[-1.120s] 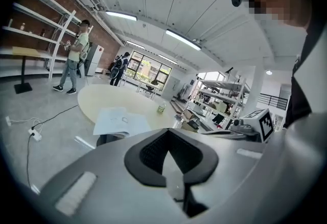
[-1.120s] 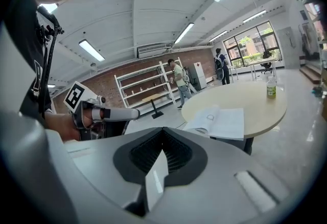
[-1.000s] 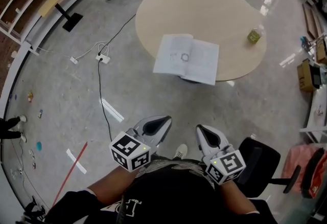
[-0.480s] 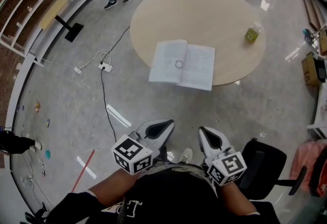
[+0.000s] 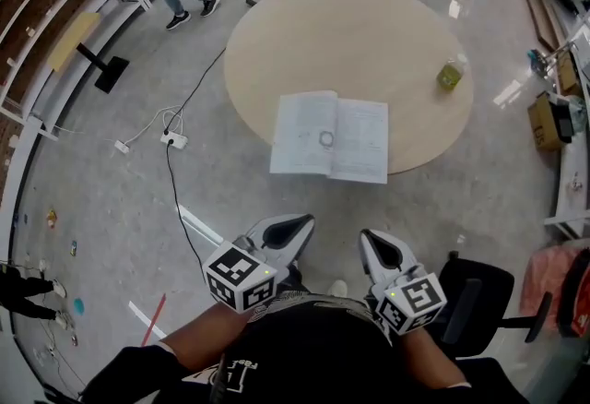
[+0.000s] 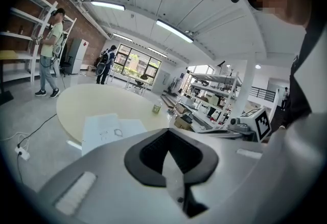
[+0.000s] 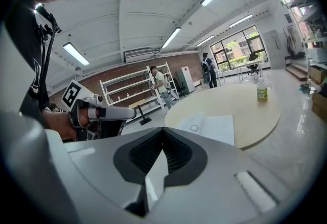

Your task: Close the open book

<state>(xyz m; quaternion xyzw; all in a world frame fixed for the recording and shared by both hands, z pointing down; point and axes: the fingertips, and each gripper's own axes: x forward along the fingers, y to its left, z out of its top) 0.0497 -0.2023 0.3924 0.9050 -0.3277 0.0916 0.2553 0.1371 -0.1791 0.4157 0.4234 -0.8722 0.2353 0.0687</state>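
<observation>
**Open book on round tabletop: both tongs idling**

Item: book (image 5: 330, 136), one. It is lying open and flat at the near edge of the tabletop (image 5: 350, 24), pages facing up, with its near-left corner appearing to jut past the rim.

Tools: left tongs (image 5: 281, 231) and right tongs (image 5: 381, 253), two in all. Both are hanging close to the person's body, well apart from the book. Each pair is pressed together at the tips and is carrying nothing.

Other stock: bottle (image 5: 449, 75), one, standing near the right edge of the tabletop, well apart from the book. Tabletop, one.

Status: closing is not yet starting, judging by the spread pages.

Risks, as judgement:
- The book is sitting at the rim, so a sideways shove on a cover is likely sending it sliding off onto the floor.
- Pressed-together tips are catching no page edge; they need parting first.
- A pinch on one thin leaf alone is risking a crease or tear.
</observation>
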